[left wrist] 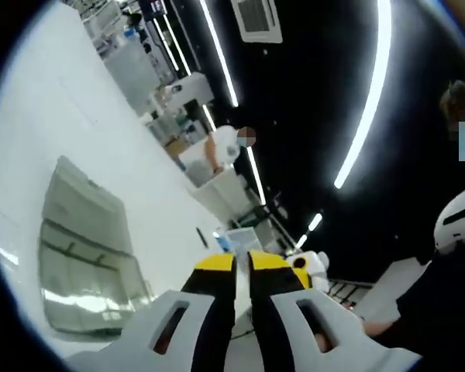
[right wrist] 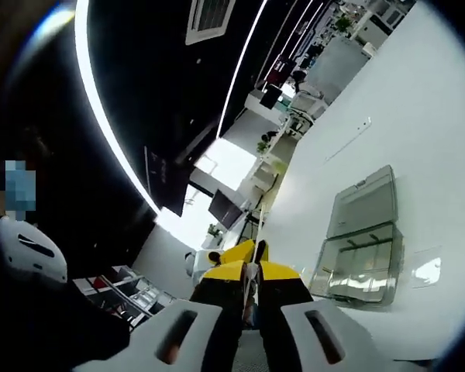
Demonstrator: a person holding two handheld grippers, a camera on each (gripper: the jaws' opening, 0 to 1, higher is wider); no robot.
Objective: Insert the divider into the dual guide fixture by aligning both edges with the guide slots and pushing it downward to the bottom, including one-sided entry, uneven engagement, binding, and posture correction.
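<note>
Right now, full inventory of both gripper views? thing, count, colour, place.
Clear plastic box: one, transparent, lid open, lying on the white table; also in left gripper view.
Ceiling light strips: several, white, overhead.
Ceiling vent: one, white.
Workbenches: several, white, far background.
Person in white: one, background.
Left gripper: yellow-tipped black jaws nearly together, nothing visible between.
Right gripper: same colours, jaws close together; contents unclear.

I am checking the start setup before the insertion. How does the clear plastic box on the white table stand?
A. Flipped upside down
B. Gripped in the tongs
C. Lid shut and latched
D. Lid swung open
D: the clear box lies on the white table with its lid swung open, apart from both tongs.
</note>
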